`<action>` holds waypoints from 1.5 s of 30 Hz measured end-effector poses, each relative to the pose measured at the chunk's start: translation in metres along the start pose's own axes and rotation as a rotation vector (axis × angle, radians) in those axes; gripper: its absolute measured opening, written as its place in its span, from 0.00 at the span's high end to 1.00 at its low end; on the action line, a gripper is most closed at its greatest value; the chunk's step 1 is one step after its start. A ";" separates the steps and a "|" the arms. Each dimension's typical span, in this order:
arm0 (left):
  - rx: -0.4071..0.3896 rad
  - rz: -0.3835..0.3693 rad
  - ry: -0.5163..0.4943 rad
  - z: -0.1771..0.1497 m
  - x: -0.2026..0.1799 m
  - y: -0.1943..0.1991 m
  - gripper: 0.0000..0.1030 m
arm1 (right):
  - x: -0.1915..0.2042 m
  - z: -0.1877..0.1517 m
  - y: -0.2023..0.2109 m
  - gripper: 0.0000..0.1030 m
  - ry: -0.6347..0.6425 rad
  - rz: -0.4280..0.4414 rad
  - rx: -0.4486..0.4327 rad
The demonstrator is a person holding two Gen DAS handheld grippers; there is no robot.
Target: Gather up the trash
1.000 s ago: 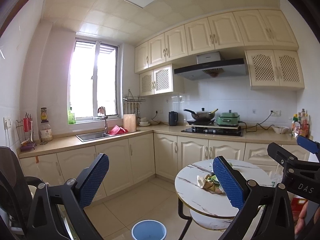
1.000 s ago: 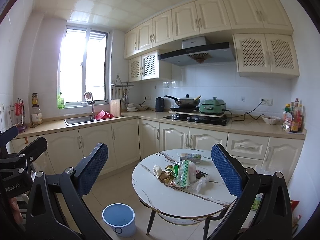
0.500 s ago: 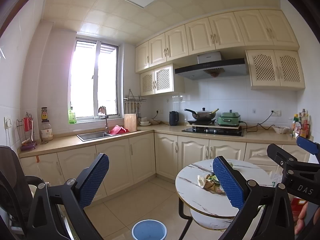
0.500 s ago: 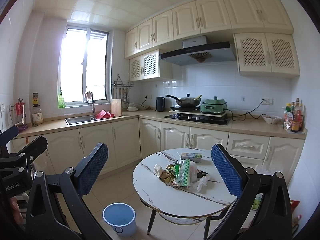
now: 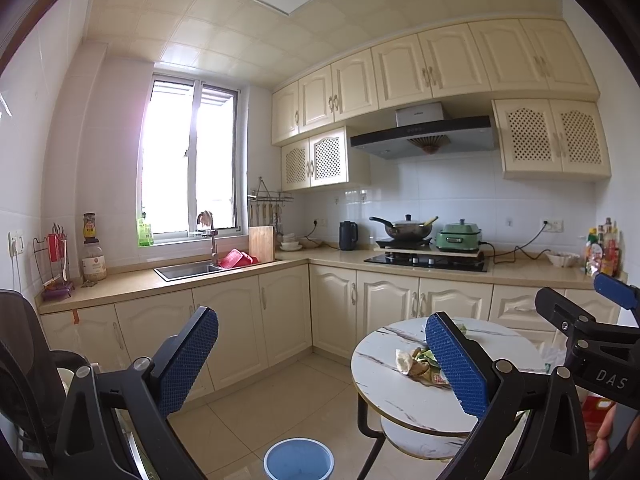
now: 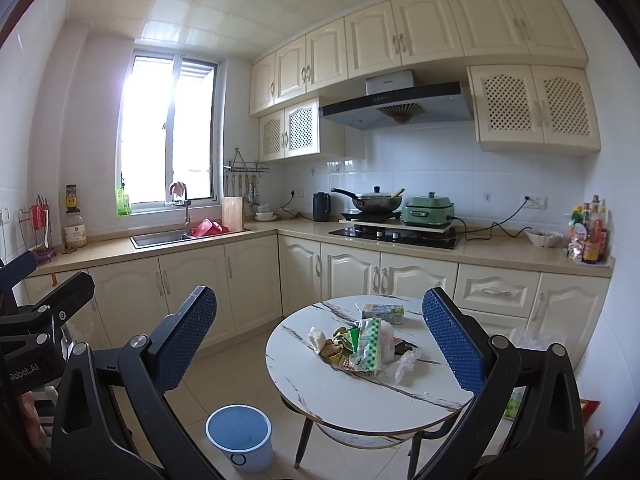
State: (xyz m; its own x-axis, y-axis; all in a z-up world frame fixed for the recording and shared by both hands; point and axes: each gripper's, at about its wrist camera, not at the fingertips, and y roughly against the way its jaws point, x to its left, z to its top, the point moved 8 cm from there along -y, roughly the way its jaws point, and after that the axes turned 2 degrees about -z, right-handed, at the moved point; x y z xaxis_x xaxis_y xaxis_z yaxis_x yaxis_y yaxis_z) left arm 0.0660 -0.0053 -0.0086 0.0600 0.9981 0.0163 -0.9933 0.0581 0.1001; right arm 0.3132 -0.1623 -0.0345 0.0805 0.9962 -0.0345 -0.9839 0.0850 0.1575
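Observation:
A heap of trash lies on a round white marble-patterned table: a green checked wrapper, crumpled white paper, food scraps and a small green carton. In the left wrist view the same trash is partly hidden behind a finger. A pale blue bin stands on the floor left of the table, also seen as the bin at the bottom edge. My right gripper and my left gripper are both open, empty, held well back from the table.
Cream base cabinets and a beige counter run along the back, with a sink, hob and wok. Tiled floor lies between cabinets and table. A dark chair stands at the left. A hand shows at lower right.
Both views have shifted very slightly; the table and trash sit marginally closer. Both grippers stay open and empty.

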 end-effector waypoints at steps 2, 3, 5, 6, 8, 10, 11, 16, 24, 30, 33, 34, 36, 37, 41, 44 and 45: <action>0.000 0.000 0.001 0.000 0.000 -0.001 0.01 | 0.000 0.000 0.000 0.00 -0.001 -0.001 -0.001; 0.002 0.002 0.001 0.000 0.000 -0.001 0.01 | 0.000 0.000 0.000 0.00 -0.001 -0.001 -0.001; 0.005 0.003 0.000 -0.001 0.000 -0.002 0.01 | 0.000 0.000 0.000 0.00 -0.002 -0.001 -0.003; 0.007 0.005 0.001 -0.002 0.001 -0.002 0.01 | 0.000 -0.001 -0.001 0.00 -0.004 -0.002 -0.002; 0.009 0.004 0.001 -0.002 0.001 -0.003 0.01 | 0.000 -0.001 -0.002 0.00 -0.008 -0.001 0.003; 0.010 0.004 0.001 -0.002 0.000 -0.004 0.01 | -0.001 -0.002 -0.003 0.00 -0.009 -0.003 0.005; 0.012 0.004 0.001 -0.003 0.000 -0.005 0.01 | -0.001 -0.002 -0.004 0.00 -0.009 -0.004 0.005; 0.013 0.003 -0.001 -0.004 -0.001 -0.010 0.01 | -0.002 -0.003 -0.004 0.00 -0.010 -0.003 0.005; 0.048 0.015 0.019 -0.019 0.000 -0.048 0.01 | -0.018 -0.010 -0.021 0.00 -0.014 -0.030 0.023; 0.172 0.014 0.028 -0.053 -0.008 -0.118 0.01 | -0.068 -0.041 -0.067 0.00 -0.053 -0.133 0.113; 0.253 -0.022 0.037 -0.072 -0.022 -0.159 0.01 | -0.096 -0.069 -0.095 0.00 -0.080 -0.164 0.184; 0.281 -0.037 0.035 -0.077 -0.028 -0.172 0.01 | -0.106 -0.079 -0.103 0.00 -0.087 -0.174 0.208; 0.334 -0.063 0.027 -0.091 -0.045 -0.203 0.01 | -0.123 -0.099 -0.125 0.00 -0.106 -0.186 0.255; 0.354 -0.073 0.020 -0.095 -0.052 -0.217 0.01 | -0.130 -0.107 -0.134 0.00 -0.113 -0.188 0.275; 0.432 -0.118 -0.016 -0.108 -0.081 -0.276 0.01 | -0.155 -0.146 -0.174 0.00 -0.138 -0.200 0.359; 0.486 -0.137 -0.037 -0.118 -0.093 -0.329 0.01 | -0.166 -0.174 -0.205 0.00 -0.138 -0.208 0.424; 0.501 -0.140 -0.041 -0.119 -0.089 -0.342 0.01 | -0.169 -0.181 -0.214 0.00 -0.139 -0.210 0.442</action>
State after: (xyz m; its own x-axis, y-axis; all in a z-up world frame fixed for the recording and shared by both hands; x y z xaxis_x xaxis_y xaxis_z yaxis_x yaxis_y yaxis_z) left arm 0.3888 -0.1114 -0.1625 0.2027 0.9792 0.0070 -0.8069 0.1630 0.5677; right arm 0.4809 -0.3524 -0.2412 0.3198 0.9473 0.0166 -0.7845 0.2549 0.5653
